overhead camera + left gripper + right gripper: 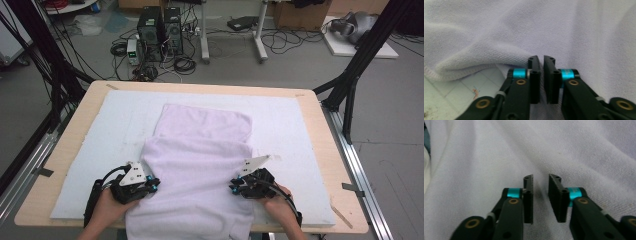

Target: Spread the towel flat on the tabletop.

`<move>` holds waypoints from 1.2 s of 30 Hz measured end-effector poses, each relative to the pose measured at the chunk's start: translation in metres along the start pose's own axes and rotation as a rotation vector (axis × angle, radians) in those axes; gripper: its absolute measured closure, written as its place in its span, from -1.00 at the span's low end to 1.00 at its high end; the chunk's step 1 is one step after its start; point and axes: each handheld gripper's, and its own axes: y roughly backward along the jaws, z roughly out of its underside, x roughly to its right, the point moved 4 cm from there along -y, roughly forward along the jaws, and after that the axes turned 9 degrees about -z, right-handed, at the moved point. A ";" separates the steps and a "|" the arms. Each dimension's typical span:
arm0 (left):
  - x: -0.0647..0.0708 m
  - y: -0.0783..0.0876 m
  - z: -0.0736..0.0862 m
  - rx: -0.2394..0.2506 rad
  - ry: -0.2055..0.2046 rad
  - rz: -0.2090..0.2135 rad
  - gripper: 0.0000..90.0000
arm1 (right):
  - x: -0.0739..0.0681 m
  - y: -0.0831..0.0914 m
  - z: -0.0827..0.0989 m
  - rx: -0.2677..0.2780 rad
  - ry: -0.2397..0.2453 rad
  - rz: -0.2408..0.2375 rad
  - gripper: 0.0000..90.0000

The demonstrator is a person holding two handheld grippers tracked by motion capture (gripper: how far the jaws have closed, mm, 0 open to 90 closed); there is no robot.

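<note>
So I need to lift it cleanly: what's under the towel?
Under the towel lies a pale blue mat on the wooden table. Whatever else sits beneath the towel's middle is covered.

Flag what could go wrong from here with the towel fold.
The left gripper is shut, jaws nearly touching, with no cloth visibly between them, so a lift may leave the towel behind. The right gripper has a small gap over flat cloth and may slip. The towel's near end overhangs the table and could slide off.
</note>
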 end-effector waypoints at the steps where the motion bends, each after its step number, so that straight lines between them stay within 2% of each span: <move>1: 0.000 0.002 0.002 0.001 0.002 -0.002 0.91 | -0.002 0.000 0.001 0.005 -0.005 -0.005 0.85; 3: 0.001 0.007 0.004 0.009 0.006 -0.002 0.92 | -0.005 0.001 0.003 0.003 -0.012 -0.015 0.91; 5: 0.005 0.015 0.008 0.016 0.004 -0.006 0.93 | -0.012 0.003 0.005 0.004 0.010 -0.028 0.92; 7: 0.010 0.024 0.011 0.024 0.005 0.006 0.93 | -0.020 0.008 0.008 0.009 0.019 -0.037 0.93; 10: 0.022 0.044 0.012 0.067 0.002 0.031 0.92 | -0.042 0.021 0.012 0.023 0.046 -0.076 0.94; 11: 0.026 0.051 0.011 0.086 -0.006 0.038 0.88 | -0.051 0.027 0.012 0.036 0.079 -0.092 0.94; 12: 0.028 0.056 0.009 0.097 -0.003 0.032 0.72 | -0.059 0.034 0.010 0.055 0.103 -0.108 0.93; 13: 0.028 0.060 0.007 0.097 -0.005 0.025 0.51 | -0.065 0.040 0.008 0.069 0.121 -0.102 0.89; 14: 0.027 0.063 0.004 0.105 -0.003 0.017 0.42 | -0.066 0.046 0.005 0.086 0.133 -0.093 0.85; 16: 0.021 0.062 -0.003 0.118 0.000 -0.004 0.27 | -0.060 0.052 -0.001 0.099 0.129 -0.050 0.66; 20: 0.010 0.043 -0.014 0.119 -0.005 0.002 0.27 | -0.033 0.045 -0.009 0.099 0.078 0.004 0.45; 22: 0.007 0.026 -0.016 0.093 -0.004 0.016 0.26 | -0.021 0.035 -0.011 0.080 0.065 0.014 0.37; 25: 0.004 0.003 -0.011 0.013 0.001 0.032 0.26 | -0.007 0.018 -0.010 0.034 0.032 0.031 0.33; 26: 0.006 -0.003 -0.008 -0.010 -0.007 0.049 0.38 | -0.003 0.013 -0.008 0.012 0.030 0.041 0.35; 27: 0.008 -0.005 -0.006 -0.014 -0.021 0.047 0.57 | -0.001 0.009 -0.006 -0.018 0.023 0.046 0.41; 28: 0.008 -0.004 -0.006 -0.004 -0.018 0.052 0.67 | 0.000 0.004 -0.004 -0.038 0.015 0.046 0.50; 29: 0.010 -0.002 -0.005 -0.002 -0.020 0.051 0.81 | 0.001 0.001 -0.002 -0.050 0.012 0.040 0.56; 30: 0.011 -0.001 -0.004 0.001 -0.025 0.044 0.89 | 0.001 0.001 -0.001 -0.025 0.009 0.025 0.74; 31: 0.012 0.001 -0.002 0.002 -0.030 0.038 0.91 | 0.000 0.001 0.000 -0.017 0.005 -0.002 0.92; 34: 0.016 0.013 0.001 0.011 -0.019 0.052 0.92 | -0.004 0.003 0.001 -0.022 0.017 -0.006 0.94; 36: 0.021 0.026 0.002 0.032 -0.014 0.060 0.93 | -0.014 0.007 0.001 -0.014 0.033 -0.024 0.94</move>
